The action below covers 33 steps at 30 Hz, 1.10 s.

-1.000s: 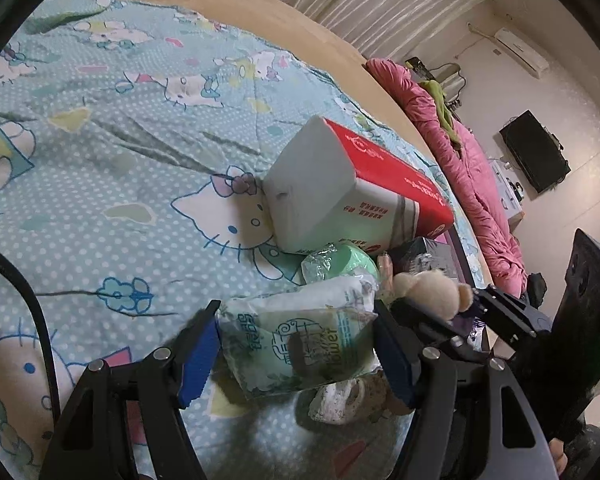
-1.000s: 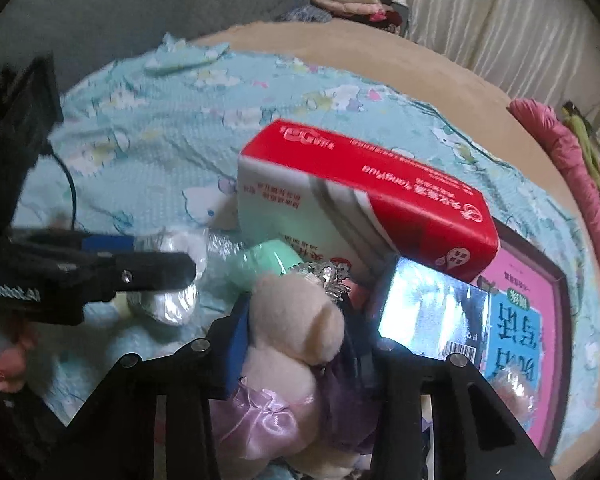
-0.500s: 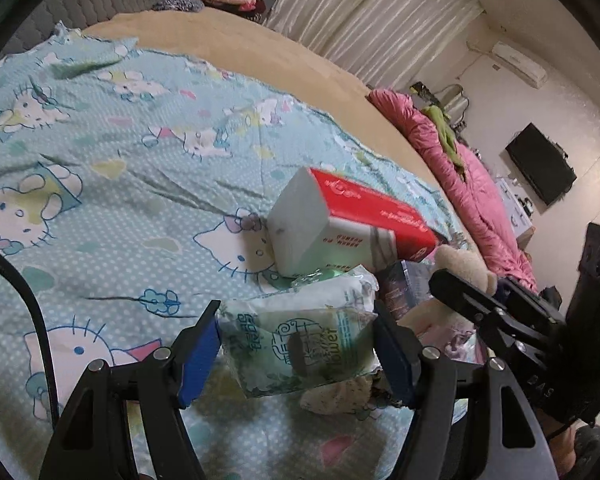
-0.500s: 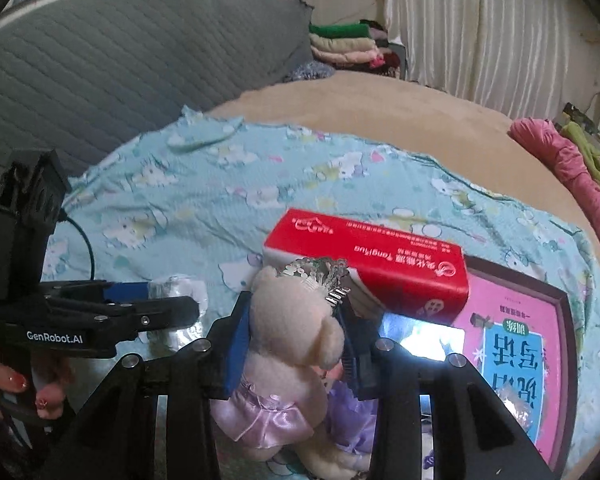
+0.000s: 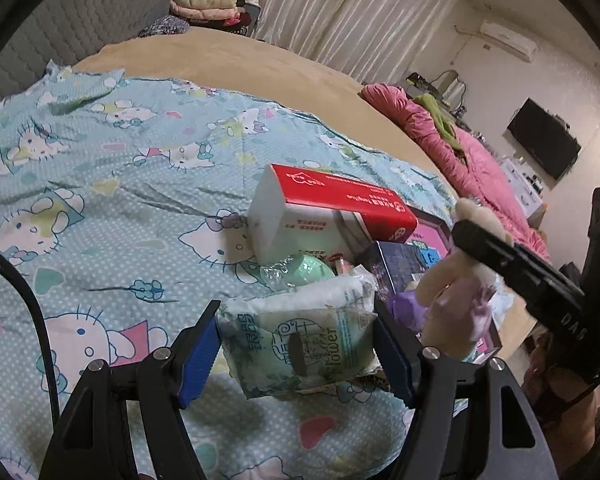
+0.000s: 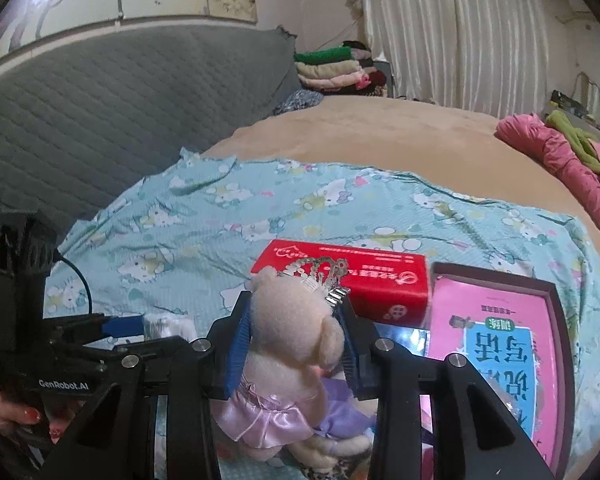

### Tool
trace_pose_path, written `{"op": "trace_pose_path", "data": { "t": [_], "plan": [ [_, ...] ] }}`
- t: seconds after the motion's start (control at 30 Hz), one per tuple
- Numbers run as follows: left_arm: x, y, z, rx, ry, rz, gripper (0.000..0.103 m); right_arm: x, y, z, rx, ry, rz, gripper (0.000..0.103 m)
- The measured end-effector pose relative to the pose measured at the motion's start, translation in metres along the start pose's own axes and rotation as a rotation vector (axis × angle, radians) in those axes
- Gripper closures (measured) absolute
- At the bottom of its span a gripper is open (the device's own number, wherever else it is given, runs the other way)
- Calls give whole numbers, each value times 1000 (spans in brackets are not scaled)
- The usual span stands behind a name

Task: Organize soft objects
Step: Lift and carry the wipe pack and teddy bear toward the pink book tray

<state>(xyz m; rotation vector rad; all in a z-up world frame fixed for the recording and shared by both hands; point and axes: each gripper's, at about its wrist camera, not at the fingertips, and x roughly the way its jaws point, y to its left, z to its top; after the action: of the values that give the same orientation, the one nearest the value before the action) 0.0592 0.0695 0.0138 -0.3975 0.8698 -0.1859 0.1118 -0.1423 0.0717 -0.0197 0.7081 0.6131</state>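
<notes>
Bedding printed with cartoon cats covers the bed (image 5: 112,184) under us, with a quilted grey headboard (image 6: 100,120) behind it and pale curtains beyond. Compared with a second ago, both our views take in far more of the room: the headboard, the folded clothes stacked in the corner (image 6: 332,68) and the curtains now show, and the red tissue box (image 5: 332,216) sits lower and smaller in each view, so we read both hands as having risen off the clutter with their loads. Our left gripper (image 5: 298,354) is clamped on the soft green-and-white tissue pack (image 5: 300,344), blue pads pressing its two ends, and the pack hangs clear of the sheet, just in front of the green wrapped item (image 5: 304,272) that lies against the box. Our right gripper (image 6: 296,344) is squeezed on the head of the plush bear (image 6: 296,332), whose lilac dress dangles below the jaws; a sequined crown sits on its head. The pink book in its dark tray (image 6: 496,344) lies to the right of the box. We judge that both soft things are picked and lifted, so carrying and placing come next. Both grippers point downward at a slant, side by side, left hand gripping its handle low in the right view.
</notes>
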Motion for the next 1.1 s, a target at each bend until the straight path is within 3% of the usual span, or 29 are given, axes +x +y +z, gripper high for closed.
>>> {"op": "trace_pose_path", "data": {
  "t": [0.73, 1.1],
  "plan": [
    [-26, -83, 2, 161, -19, 53, 32, -66, -42, -12, 113, -127, 11, 63],
    [-24, -118, 2, 205, -5, 16, 32, -85, -68, -17, 156, -179, -33, 63]
  ]
}}
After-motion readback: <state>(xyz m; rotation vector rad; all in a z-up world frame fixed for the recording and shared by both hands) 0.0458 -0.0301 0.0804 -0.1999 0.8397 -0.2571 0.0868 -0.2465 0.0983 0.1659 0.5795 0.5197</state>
